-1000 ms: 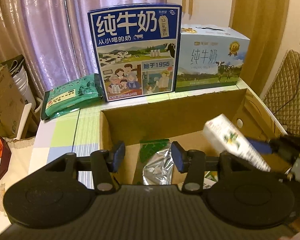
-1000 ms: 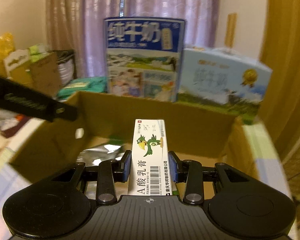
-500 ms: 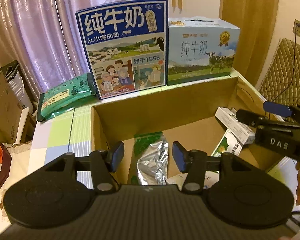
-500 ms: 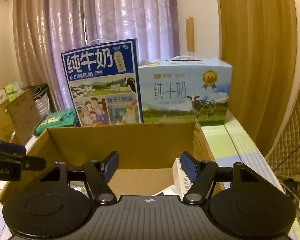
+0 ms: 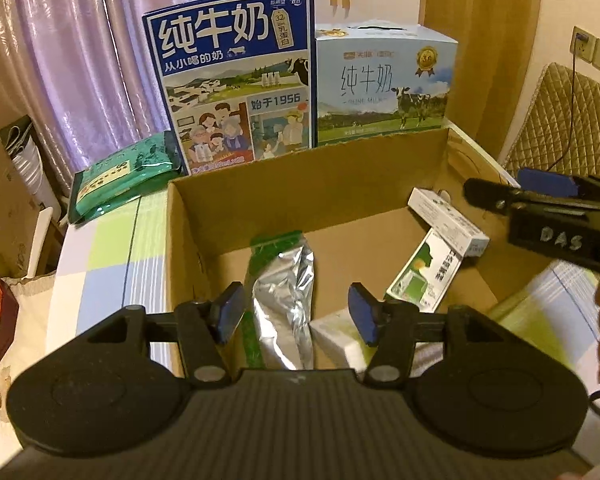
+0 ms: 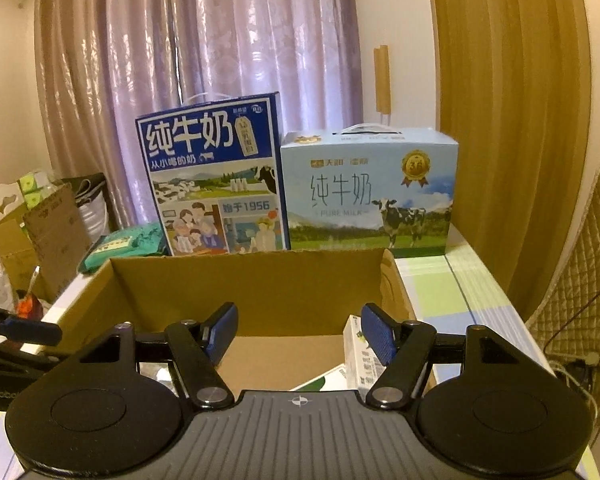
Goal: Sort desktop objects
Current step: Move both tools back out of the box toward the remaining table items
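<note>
The carton (image 5: 300, 200), an open-topped brown corrugated box, sits on the table (image 5: 100, 264) with both tongs poised at its near side. The left gripper (image 5: 298, 314) hangs over the near rim with its blue-padded fingers spread wide and nothing between them; just below and ahead of them lies a crinkled silver foil pouch (image 5: 286, 308) with a green top edge, running lengthwise down the carton floor. The right gripper (image 6: 300, 334) is likewise spread wide and empty, held above the carton's near right part; in the left view its black body marked "DAS" reaches in from the right above the carton's right wall. The long white ointment box (image 5: 446, 216) leans against that right wall inside the carton, just below and left of the right gripper's tip, apart from its pads. Under it lies a flat white-and-green box (image 5: 424, 276), tilted, and a third pale box (image 5: 340, 342) shows at the near edge behind the left gripper's right finger. That makes three small cardboard boxes and one pouch in the carton. Behind the carton stand two milk cases, one dark blue (image 6: 216, 180) and taller, one pale blue (image 6: 370, 188) with a cow printed on it, side by side and touching. A green glossy packet (image 5: 120, 176) lies flat on the chequered tablecloth left of the dark case.
</note>
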`<state>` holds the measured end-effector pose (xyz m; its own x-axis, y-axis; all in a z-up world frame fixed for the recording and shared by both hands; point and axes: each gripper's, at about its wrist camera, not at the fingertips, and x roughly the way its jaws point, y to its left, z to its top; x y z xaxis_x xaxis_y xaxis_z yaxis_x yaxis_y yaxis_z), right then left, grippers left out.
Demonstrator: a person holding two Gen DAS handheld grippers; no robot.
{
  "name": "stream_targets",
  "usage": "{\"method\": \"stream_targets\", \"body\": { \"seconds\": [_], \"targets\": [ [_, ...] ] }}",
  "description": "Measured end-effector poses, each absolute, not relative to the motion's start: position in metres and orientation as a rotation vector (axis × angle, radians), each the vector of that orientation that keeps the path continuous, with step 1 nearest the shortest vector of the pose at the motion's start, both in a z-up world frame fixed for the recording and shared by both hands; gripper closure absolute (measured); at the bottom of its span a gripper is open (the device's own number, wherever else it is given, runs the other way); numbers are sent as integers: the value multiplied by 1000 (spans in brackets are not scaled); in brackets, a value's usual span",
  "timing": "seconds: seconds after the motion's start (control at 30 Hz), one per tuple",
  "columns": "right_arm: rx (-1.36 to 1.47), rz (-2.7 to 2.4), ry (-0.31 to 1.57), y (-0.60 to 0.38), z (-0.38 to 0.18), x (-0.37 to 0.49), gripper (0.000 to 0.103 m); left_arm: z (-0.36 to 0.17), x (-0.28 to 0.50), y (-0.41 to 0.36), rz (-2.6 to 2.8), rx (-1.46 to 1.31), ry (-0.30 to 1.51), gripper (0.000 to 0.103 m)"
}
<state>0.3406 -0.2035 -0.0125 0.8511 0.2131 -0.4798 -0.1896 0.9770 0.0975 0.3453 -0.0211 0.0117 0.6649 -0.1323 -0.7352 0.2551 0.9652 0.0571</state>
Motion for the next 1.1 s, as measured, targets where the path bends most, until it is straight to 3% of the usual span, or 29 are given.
{"method": "stream_targets", "body": {
  "seconds": [0.13, 0.57, 0.7, 1.1],
  "targets": [
    [42, 220, 505, -210, -11, 318, 37, 14, 331, -16, -215, 153, 807, 48],
    [46, 213, 543, -247, -22, 237, 35, 21, 261, -14, -207, 181, 735, 26],
    [25, 238, 585, -250, -33, 218, 24, 11, 237, -18, -233, 169, 764, 21],
    [-111, 231, 726, -245, -64, 197, 22, -59, 196, -36, -297, 116, 1004, 25]
  ]
}}
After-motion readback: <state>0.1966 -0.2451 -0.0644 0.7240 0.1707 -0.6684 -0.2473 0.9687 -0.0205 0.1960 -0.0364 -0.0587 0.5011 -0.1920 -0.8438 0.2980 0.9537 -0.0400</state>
